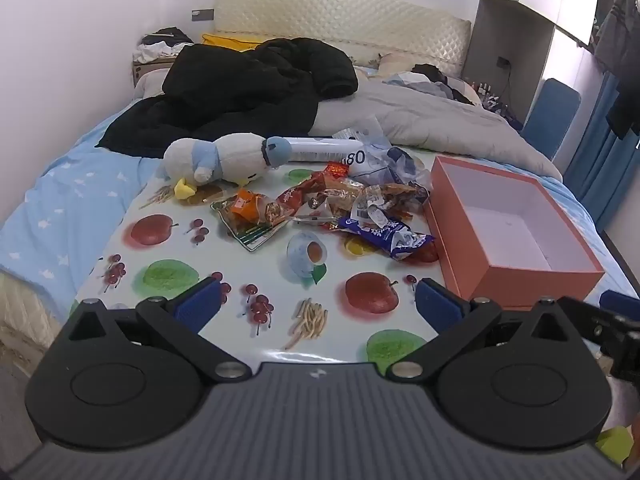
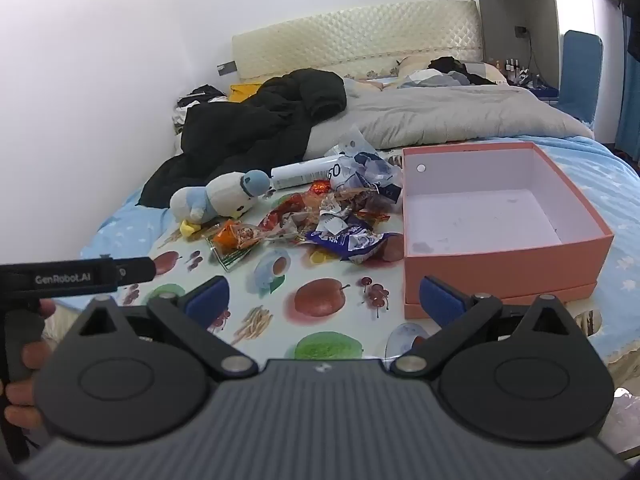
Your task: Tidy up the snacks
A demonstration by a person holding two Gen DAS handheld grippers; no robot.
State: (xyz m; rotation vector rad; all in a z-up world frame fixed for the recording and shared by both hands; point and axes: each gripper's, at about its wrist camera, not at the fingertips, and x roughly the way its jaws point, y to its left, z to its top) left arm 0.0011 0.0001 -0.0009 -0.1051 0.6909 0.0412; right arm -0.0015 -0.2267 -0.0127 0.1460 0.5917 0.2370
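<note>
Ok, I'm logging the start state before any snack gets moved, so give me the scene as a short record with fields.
surface: fruit-print mat laid on a bed
snacks: pile of wrapped packets mid-mat, none in the box
nearest packet to box: purple packet
container: orange box, open, nothing inside, right of the pile
other items: plush toy and white tube behind the pile
left gripper: open, holding nothing
right gripper: open, holding nothing, beside the box's near left corner
</note>
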